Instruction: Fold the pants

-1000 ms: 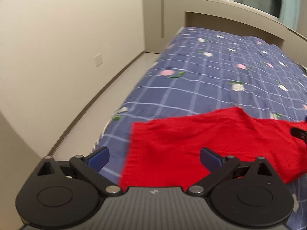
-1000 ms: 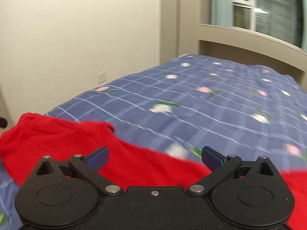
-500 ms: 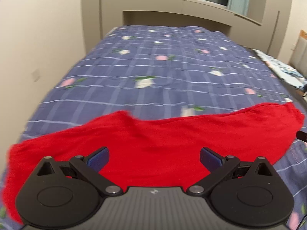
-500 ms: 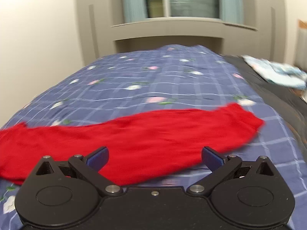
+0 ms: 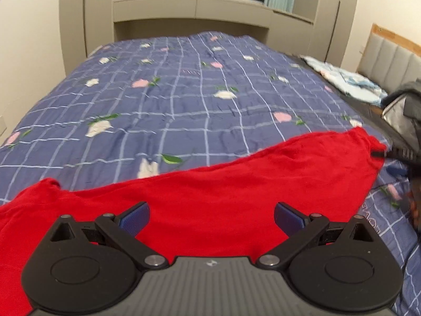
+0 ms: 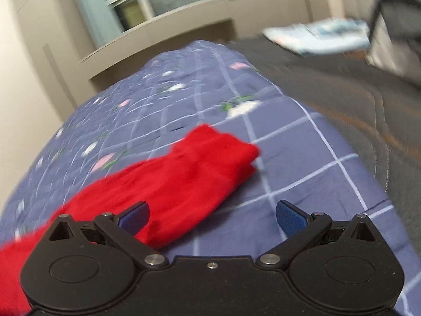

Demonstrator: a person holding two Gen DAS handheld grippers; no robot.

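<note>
Red pants (image 5: 223, 187) lie stretched across the near part of a blue checked, flowered bedspread (image 5: 189, 100). My left gripper (image 5: 210, 216) hangs open over the middle of the pants, blue pads wide apart and empty. In the right wrist view the pants' right end (image 6: 200, 166) lies folded double, reaching toward the bed's right side. My right gripper (image 6: 211, 214) stands open just above that end, its left pad over the red cloth and its right pad over bare bedspread (image 6: 302, 163). The right gripper's dark tip (image 5: 394, 155) shows at the pants' right end in the left wrist view.
A beige headboard shelf (image 5: 210, 5) and window stand at the far end. A dark sheet (image 6: 355, 84) with a light blue folded cloth (image 6: 321, 36) lies to the right. A grey bag (image 5: 402, 108) sits at the right edge. A beige wall (image 5: 29, 39) runs along the left.
Both wrist views have swung to the right. The left gripper now faces the pants' middle, and the right gripper has moved to the pants' right end. Both stayed open.
</note>
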